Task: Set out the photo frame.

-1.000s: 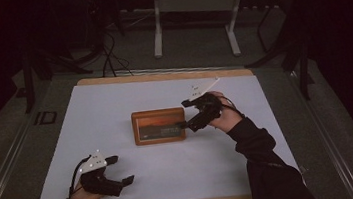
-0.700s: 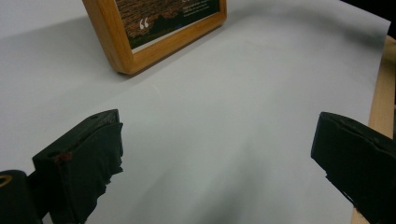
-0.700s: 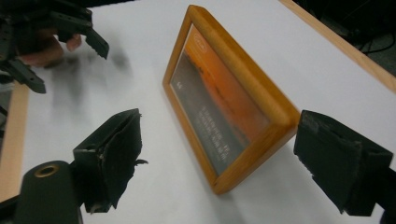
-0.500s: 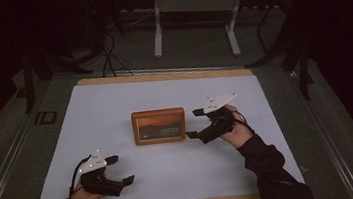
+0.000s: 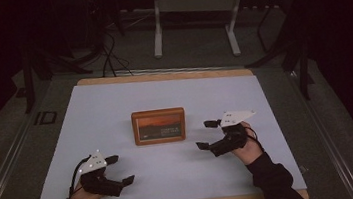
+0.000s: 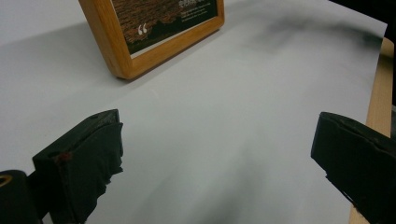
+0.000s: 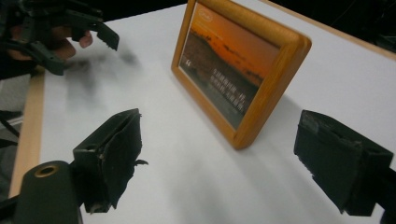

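Note:
A wooden picture frame [image 5: 159, 126] with an orange sunset print lies flat near the middle of the white sheet [image 5: 115, 106]. It also appears in the left gripper view [image 6: 154, 32] and in the right gripper view [image 7: 238, 70]. My right gripper [image 5: 209, 135] rests just right of the frame, open, with nothing between its jaws [image 7: 219, 158]. My left gripper [image 5: 120, 170] sits near the front left of the sheet, open and empty [image 6: 215, 154]. In the right gripper view the left gripper [image 7: 70, 28] appears far off at top left.
The sheet covers a wooden table [image 5: 162, 77] whose edge shows at the back and front. Behind the table stand a metal stand [image 5: 191, 7] and cables [image 5: 108, 47] on a dark floor.
My right gripper has let go of the frame and drawn back to the right and toward the front. The frame now lies flat on the sheet. The left gripper has stayed put.

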